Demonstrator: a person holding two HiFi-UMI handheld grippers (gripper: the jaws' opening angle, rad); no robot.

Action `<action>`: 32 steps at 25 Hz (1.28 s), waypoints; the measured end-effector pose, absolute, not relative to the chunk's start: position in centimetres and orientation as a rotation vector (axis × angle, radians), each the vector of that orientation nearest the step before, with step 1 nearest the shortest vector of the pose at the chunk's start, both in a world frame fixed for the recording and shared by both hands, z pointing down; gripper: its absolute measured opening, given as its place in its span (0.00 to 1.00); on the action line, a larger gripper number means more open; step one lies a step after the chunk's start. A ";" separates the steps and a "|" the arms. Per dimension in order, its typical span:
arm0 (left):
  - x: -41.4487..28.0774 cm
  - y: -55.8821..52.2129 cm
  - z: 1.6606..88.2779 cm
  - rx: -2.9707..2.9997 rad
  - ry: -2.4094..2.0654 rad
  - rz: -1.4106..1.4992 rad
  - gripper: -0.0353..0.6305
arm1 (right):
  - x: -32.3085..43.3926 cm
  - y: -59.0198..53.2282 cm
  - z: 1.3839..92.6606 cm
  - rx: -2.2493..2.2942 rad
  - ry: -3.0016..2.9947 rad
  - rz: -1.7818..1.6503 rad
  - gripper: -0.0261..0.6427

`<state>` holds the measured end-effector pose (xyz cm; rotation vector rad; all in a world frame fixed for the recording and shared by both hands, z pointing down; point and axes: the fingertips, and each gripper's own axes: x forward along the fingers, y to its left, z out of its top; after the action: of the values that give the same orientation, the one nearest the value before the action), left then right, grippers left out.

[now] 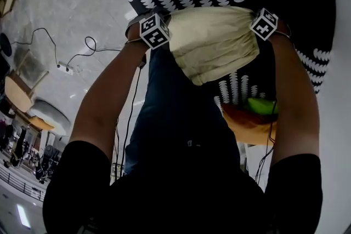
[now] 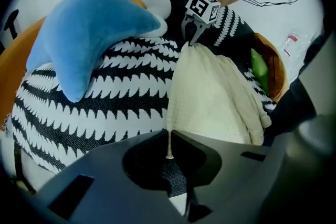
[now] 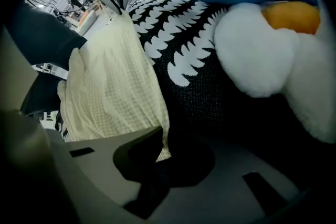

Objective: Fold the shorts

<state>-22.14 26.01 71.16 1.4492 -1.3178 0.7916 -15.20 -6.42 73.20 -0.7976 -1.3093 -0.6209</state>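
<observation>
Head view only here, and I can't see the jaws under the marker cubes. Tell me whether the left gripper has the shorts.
Observer: Yes. The left gripper is shut on a thin edge of the cream shorts.
Operator: Now check the right one.
Observer: The right gripper is shut on a corner of the shorts too.
Operator: Report the fabric.
Observer: It has a fine waffle weave, clear up close in the right gripper view.
</observation>
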 end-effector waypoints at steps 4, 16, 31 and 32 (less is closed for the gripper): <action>-21.7 26.5 69.8 1.437 -1.335 0.794 0.10 | -16.0 -6.6 71.5 -0.803 -1.347 -0.651 0.09; -12.9 27.2 64.7 1.540 -1.262 0.881 0.10 | -13.5 -6.9 66.6 -0.778 -1.481 -0.684 0.09; -3.2 26.5 61.2 1.654 -1.213 0.851 0.09 | -6.6 -7.6 63.4 -0.683 -1.553 -0.719 0.09; -2.6 26.6 61.1 1.656 -1.200 0.846 0.09 | -6.2 -7.5 63.4 -0.684 -1.553 -0.720 0.09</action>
<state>-2.58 26.59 61.07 1.6565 -1.2002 0.8459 -6.24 -7.51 63.35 -0.6844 -1.5532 -0.7201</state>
